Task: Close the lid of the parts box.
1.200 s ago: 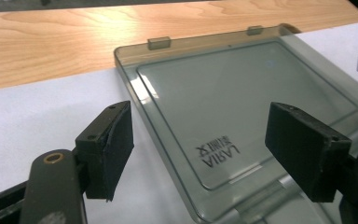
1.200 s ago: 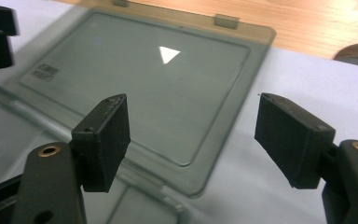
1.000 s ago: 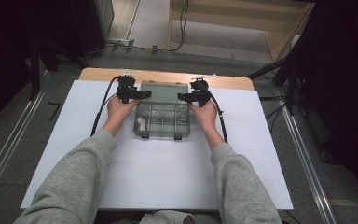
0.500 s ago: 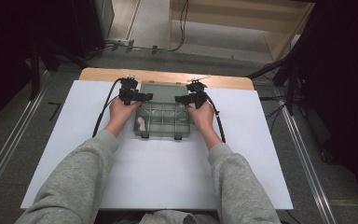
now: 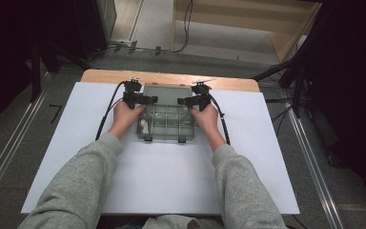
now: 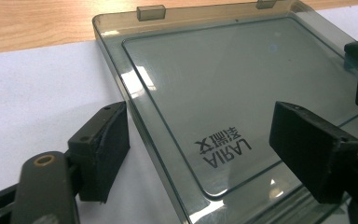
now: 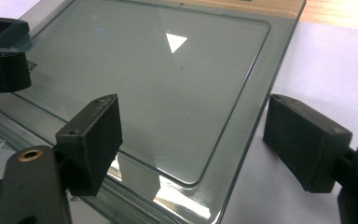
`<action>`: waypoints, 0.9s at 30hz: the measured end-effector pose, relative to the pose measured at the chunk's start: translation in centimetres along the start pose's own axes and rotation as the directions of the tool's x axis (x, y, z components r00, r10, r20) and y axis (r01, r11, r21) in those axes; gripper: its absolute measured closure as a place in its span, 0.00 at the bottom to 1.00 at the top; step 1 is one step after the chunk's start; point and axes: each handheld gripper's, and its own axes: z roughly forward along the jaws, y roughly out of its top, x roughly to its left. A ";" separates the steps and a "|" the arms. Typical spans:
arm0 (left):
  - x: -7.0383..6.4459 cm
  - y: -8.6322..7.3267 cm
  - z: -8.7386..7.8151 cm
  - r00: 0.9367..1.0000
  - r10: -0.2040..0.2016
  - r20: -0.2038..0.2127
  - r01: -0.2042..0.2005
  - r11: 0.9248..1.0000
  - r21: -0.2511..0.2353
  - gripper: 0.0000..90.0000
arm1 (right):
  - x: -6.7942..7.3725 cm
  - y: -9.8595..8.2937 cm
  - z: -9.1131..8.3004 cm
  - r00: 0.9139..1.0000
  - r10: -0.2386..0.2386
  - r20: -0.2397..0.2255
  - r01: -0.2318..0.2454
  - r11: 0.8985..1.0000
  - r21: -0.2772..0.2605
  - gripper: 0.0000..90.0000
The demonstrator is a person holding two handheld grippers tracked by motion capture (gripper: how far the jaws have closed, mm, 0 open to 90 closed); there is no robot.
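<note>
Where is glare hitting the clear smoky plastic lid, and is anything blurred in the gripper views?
Left gripper view: the clear smoky plastic lid shows bright streaks near its left rim; its printed lettering reads sharp. Right gripper view: a white triangular reflection and glare along the near edge; the black jaws look slightly soft. High view: dark surroundings, evenly lit white tabletop.

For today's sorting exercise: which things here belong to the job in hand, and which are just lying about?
Part of the job:
- clear compartment box
- its open lid
- left claw
- right claw
- white item in one compartment

Just lying about:
- white sheet
- wooden tabletop
- floor cables
</note>
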 end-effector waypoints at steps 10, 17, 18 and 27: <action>-0.4 0.0 0.3 1.000 -0.006 -0.016 0.005 1.000 -0.004 0.17 | 0.0 0.0 -0.1 1.000 -0.005 -0.008 0.006 1.000 0.017 0.19; -0.4 -0.1 0.3 1.000 -0.012 -0.018 0.012 1.000 -0.008 0.17 | 0.1 0.1 -0.4 1.000 0.012 -0.012 -0.011 0.999 0.049 0.20; -0.4 -0.1 0.3 1.000 -0.012 -0.020 0.012 1.000 -0.009 0.17 | 0.1 0.1 -0.4 1.000 0.016 -0.012 -0.015 0.999 0.050 0.20; -0.4 -0.3 0.4 1.000 -0.018 -0.019 0.017 0.999 -0.028 0.17 | 0.2 0.4 -0.5 0.999 0.037 -0.019 -0.035 0.996 0.084 0.24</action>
